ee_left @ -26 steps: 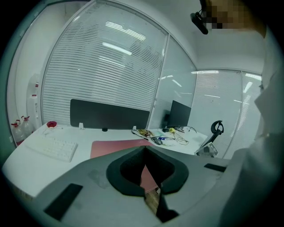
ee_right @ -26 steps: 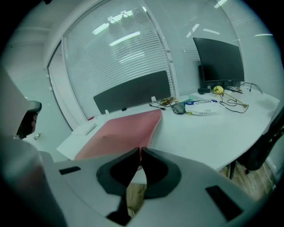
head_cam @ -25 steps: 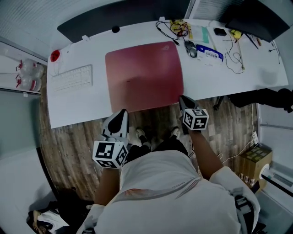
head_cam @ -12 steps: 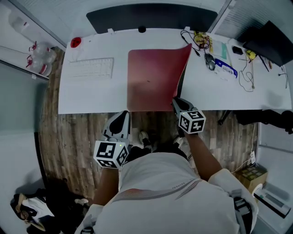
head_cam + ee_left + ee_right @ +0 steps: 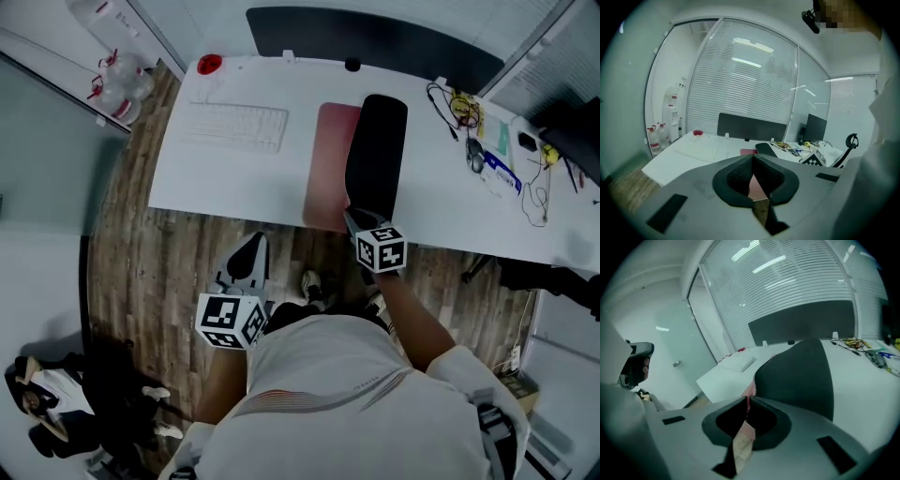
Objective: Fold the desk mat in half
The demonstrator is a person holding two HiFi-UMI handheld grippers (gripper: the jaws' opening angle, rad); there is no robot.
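The desk mat lies on the white desk (image 5: 216, 183), folded partway. Its red top (image 5: 328, 159) shows at the left, and its black underside (image 5: 377, 150) is turned up and arches over it. My right gripper (image 5: 351, 217) is at the mat's near edge, shut on its corner. In the right gripper view the thin red edge (image 5: 751, 389) runs between the jaws (image 5: 746, 401) and the black underside (image 5: 801, 376) rises ahead. My left gripper (image 5: 251, 251) hangs over the floor in front of the desk, apart from the mat, with its jaws (image 5: 752, 161) shut on nothing.
A white keyboard (image 5: 234, 125) lies left of the mat, with a red object (image 5: 209, 65) at the far left corner. Cables, a mouse (image 5: 475, 155) and small items crowd the desk's right end. A dark divider panel (image 5: 375, 37) backs the desk. Water bottles (image 5: 117, 80) stand on the floor.
My right gripper has lifted the mat's right side and carried it leftward, so the black underside now faces up. The left gripper has stayed over the floor.
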